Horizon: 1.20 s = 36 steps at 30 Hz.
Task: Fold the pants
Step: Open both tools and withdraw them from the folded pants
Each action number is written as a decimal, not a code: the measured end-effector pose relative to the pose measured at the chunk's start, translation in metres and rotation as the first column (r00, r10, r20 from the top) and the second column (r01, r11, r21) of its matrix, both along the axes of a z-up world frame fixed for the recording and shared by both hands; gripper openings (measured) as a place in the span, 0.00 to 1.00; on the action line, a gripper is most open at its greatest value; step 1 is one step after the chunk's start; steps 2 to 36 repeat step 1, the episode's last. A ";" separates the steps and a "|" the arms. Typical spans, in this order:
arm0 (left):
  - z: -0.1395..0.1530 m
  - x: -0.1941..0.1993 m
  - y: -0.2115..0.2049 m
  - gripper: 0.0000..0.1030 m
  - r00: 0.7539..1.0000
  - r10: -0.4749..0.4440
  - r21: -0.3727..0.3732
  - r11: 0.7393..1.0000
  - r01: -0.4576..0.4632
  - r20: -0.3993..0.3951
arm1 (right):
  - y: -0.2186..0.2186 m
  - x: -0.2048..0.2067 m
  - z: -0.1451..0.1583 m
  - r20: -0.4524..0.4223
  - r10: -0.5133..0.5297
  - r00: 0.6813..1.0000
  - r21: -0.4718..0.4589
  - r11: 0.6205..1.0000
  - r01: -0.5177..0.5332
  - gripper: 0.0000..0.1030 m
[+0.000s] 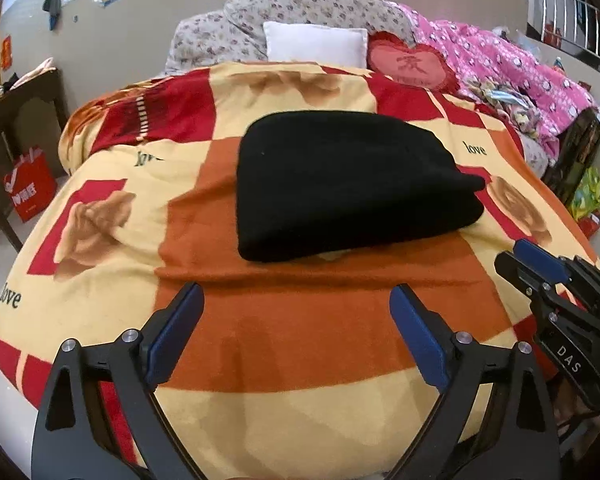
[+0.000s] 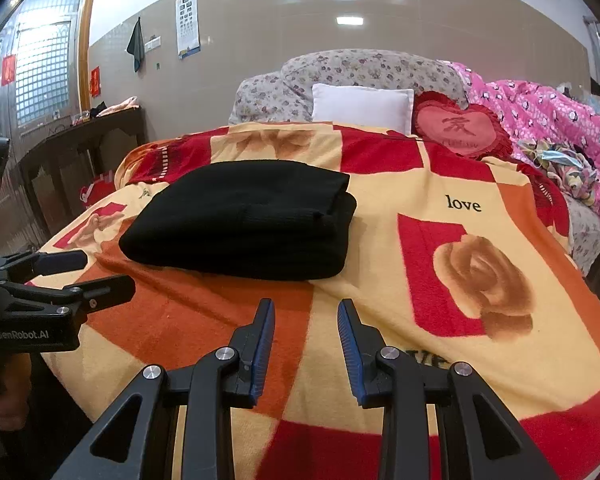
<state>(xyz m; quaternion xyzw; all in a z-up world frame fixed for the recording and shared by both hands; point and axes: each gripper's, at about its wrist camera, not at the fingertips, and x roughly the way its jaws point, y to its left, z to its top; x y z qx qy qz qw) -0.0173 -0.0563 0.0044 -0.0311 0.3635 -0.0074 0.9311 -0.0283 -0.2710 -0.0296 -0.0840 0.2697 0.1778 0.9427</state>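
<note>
The black pants (image 1: 352, 184) (image 2: 244, 224) lie folded into a thick flat bundle on the red, orange and cream blanket (image 1: 300, 344) (image 2: 380, 240) that covers the bed. My left gripper (image 1: 296, 292) (image 2: 108, 270) hovers just short of the bundle's near edge, jaws spread wide with only blanket between them. To the right of it, my right gripper (image 2: 305, 306) (image 1: 510, 254) is held over the blanket near the bundle's right corner. Its blue pads (image 2: 265, 340) stand a small gap apart and nothing is between them. Neither gripper touches the pants.
At the head of the bed are a white pillow (image 1: 316, 46), a red heart cushion (image 1: 412, 64) and a floral quilt roll (image 2: 364, 68). A pink quilt (image 1: 512, 68) is heaped on the right. A dark wooden table (image 2: 80, 148) and a red bag (image 1: 30, 184) stand left of the bed.
</note>
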 end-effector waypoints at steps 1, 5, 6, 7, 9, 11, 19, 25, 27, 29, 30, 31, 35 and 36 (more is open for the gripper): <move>-0.001 0.001 0.001 0.92 1.000 0.001 -0.001 1.000 -0.001 -0.004 | 0.000 0.000 0.000 -0.001 0.000 1.000 -0.002 1.000 0.000 0.30; -0.001 0.001 0.001 0.92 1.000 0.001 -0.001 1.000 -0.001 -0.004 | 0.000 0.000 0.000 -0.001 0.000 1.000 -0.002 1.000 0.000 0.30; -0.001 0.001 0.001 0.92 1.000 0.001 -0.001 1.000 -0.001 -0.004 | 0.000 0.000 0.000 -0.001 0.000 1.000 -0.002 1.000 0.000 0.30; -0.001 0.001 0.001 0.92 1.000 0.001 -0.001 1.000 -0.001 -0.004 | 0.000 0.000 0.000 -0.001 0.000 1.000 -0.002 1.000 0.000 0.30; -0.001 0.001 0.001 0.92 1.000 0.001 -0.001 1.000 -0.001 -0.004 | 0.000 0.000 0.000 -0.001 0.000 1.000 -0.002 1.000 0.000 0.30; -0.001 0.001 0.001 0.92 1.000 0.001 -0.001 1.000 -0.001 -0.004 | 0.000 0.000 0.000 -0.001 0.000 1.000 -0.002 1.000 0.000 0.30; -0.001 0.001 0.001 0.92 1.000 0.001 -0.001 1.000 -0.001 -0.004 | 0.000 0.000 0.000 -0.001 0.000 1.000 -0.002 1.000 0.000 0.30; -0.001 0.001 0.001 0.92 1.000 0.001 -0.001 1.000 -0.001 -0.004 | 0.000 0.000 0.000 -0.001 0.000 1.000 -0.002 1.000 0.000 0.30; -0.001 0.001 0.001 0.92 1.000 0.001 -0.001 1.000 -0.001 -0.004 | 0.000 0.000 0.000 -0.001 0.000 1.000 -0.002 1.000 0.000 0.30; -0.001 0.001 0.001 0.92 1.000 0.001 -0.001 1.000 -0.001 -0.004 | 0.000 0.000 0.000 -0.001 0.000 1.000 -0.002 1.000 0.000 0.30; -0.001 0.001 0.001 0.92 1.000 0.001 -0.001 1.000 -0.001 -0.004 | 0.000 0.000 0.000 -0.001 0.000 1.000 -0.002 1.000 0.000 0.30; -0.001 0.001 0.001 0.92 1.000 0.001 -0.001 1.000 -0.001 -0.004 | 0.000 0.000 0.000 -0.001 0.000 1.000 -0.002 1.000 0.000 0.30; -0.001 0.001 0.001 0.92 1.000 0.001 -0.001 1.000 -0.001 -0.004 | 0.000 0.000 0.000 -0.001 0.000 1.000 -0.002 1.000 0.000 0.30; -0.001 0.001 0.001 0.92 1.000 0.001 -0.001 1.000 -0.001 -0.004 | 0.000 0.000 0.000 -0.001 0.000 1.000 -0.002 1.000 0.000 0.30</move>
